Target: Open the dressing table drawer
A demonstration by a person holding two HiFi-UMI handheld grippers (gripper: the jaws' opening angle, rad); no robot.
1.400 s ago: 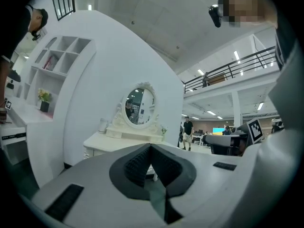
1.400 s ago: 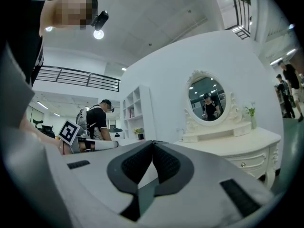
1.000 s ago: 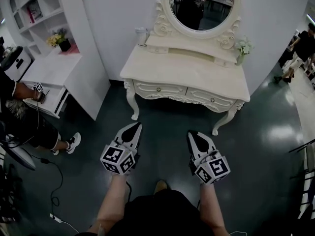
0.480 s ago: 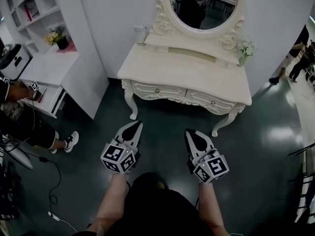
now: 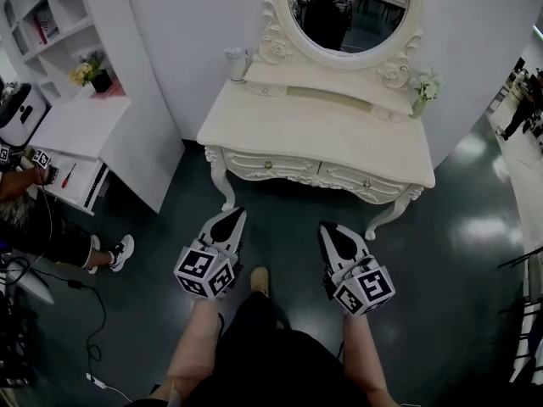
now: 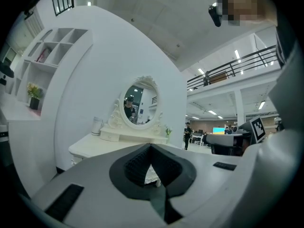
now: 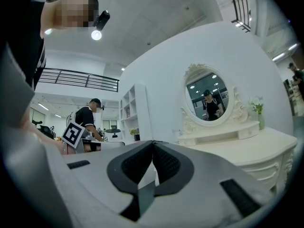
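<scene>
A cream dressing table (image 5: 322, 125) with an oval mirror (image 5: 348, 11) stands against the white wall. Its front holds two shut drawers side by side, the left drawer (image 5: 268, 165) and the right drawer (image 5: 366, 182), each with a small knob. My left gripper (image 5: 231, 217) and right gripper (image 5: 333, 227) hover over the dark floor, short of the table front and pointing level at it. Both are shut with nothing between the jaws. The left gripper view shows the left gripper (image 6: 151, 146) tips meeting below the table (image 6: 95, 148). The right gripper (image 7: 153, 142) tips also touch.
A white shelf unit and desk (image 5: 85, 134) stand to the left, with a seated person (image 5: 34, 219) and a floor cable (image 5: 93, 329) beside them. A cup (image 5: 235, 62) and a small flower vase (image 5: 424, 87) sit on the table. My own foot (image 5: 260, 280) shows between the grippers.
The dressing table has drawn nearer and sits lower in the head view. Both shut grippers have advanced toward it side by side, and my foot has stepped forward.
</scene>
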